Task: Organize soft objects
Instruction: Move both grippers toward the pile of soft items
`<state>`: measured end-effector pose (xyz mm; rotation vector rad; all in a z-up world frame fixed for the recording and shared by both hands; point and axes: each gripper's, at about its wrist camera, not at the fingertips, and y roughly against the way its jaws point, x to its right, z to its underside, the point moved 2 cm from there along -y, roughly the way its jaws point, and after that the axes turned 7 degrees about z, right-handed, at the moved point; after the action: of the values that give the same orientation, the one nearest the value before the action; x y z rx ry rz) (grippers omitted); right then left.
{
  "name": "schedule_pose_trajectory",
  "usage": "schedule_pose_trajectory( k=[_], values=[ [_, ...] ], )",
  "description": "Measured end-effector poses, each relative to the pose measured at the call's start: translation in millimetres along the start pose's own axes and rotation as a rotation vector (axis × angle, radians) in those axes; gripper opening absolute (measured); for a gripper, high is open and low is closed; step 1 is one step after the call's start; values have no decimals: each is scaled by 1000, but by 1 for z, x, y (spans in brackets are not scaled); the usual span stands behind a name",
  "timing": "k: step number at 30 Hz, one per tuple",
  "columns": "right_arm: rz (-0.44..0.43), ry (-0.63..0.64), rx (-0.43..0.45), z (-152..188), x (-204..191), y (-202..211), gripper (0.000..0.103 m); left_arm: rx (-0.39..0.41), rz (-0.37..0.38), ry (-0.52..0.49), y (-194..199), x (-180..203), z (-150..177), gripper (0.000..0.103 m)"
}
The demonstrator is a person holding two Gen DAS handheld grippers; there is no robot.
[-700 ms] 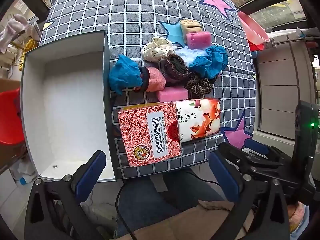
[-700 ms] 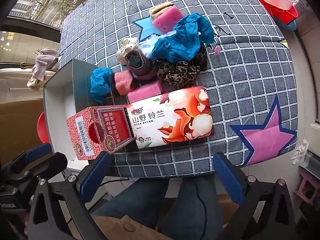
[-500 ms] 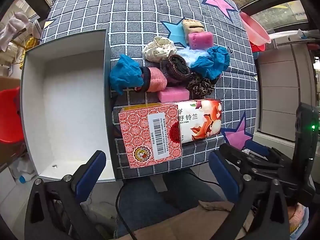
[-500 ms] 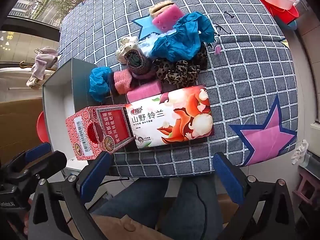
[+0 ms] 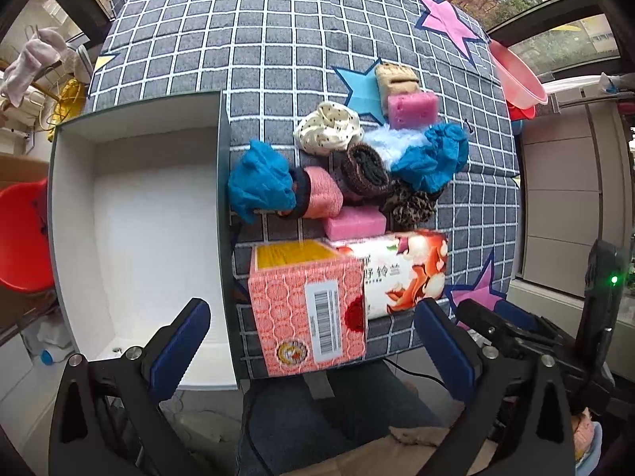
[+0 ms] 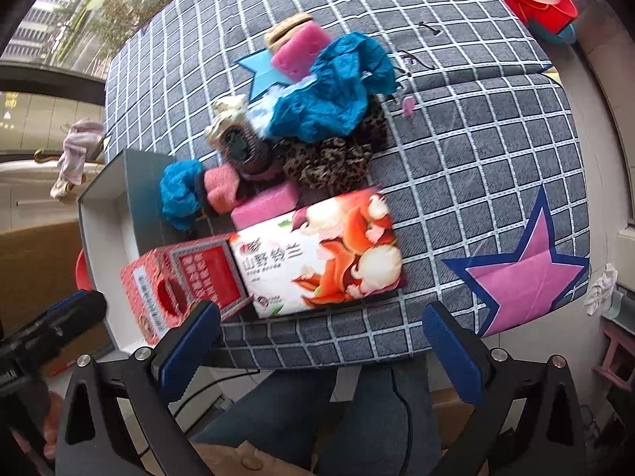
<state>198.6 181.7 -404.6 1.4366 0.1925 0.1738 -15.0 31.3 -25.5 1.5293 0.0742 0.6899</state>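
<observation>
Both grippers hang over the counter's near edge, the left gripper (image 5: 307,343) and right gripper (image 6: 321,351) each with jaws spread wide and empty. The pile of soft objects (image 5: 357,170) lies mid-counter on the checked cloth (image 5: 278,39), just beside the white box (image 5: 131,238) at the left edge. A red carton (image 5: 307,313) and a floral tissue pack (image 6: 321,261) stand between the grippers and the pile.
</observation>
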Motion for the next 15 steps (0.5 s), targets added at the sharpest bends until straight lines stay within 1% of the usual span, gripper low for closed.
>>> schedule_pose_trajectory(
  k=[1, 3, 5, 6, 7, 9, 11, 12, 13, 15],
  values=[
    [2, -2, 5, -2, 2, -1, 103, 8, 14, -1, 0, 2, -5, 103],
    [-4, 0, 29, -7, 6, -2, 103, 23, 4, -7, 0, 6, -14, 103],
    [6, -2, 42, -12, 10, -4, 103, 41, 10, -18, -1, 11, -26, 103],
    [9, -3, 49, -15, 12, -5, 103, 43, 12, -20, -3, 13, -33, 103],
    [6, -6, 49, -17, 14, -6, 103, 28, 24, -17, -7, 14, -40, 103],
    [12, -11, 55, -22, 18, -7, 103, 37, -13, -21, -13, 19, -56, 103],
    [4, -19, 65, -28, 23, -8, 103, 20, -27, -19, -24, 22, -73, 103],
    [0, -25, 64, -30, 25, -9, 103, 39, -50, -30, -25, 24, -80, 103],
    [-5, -30, 50, -32, 27, -11, 103, 35, -65, -26, -30, 25, -88, 103],
    [-20, -38, 54, -38, 31, -13, 103, 16, -73, -11, -45, 26, -103, 103]
  ],
)
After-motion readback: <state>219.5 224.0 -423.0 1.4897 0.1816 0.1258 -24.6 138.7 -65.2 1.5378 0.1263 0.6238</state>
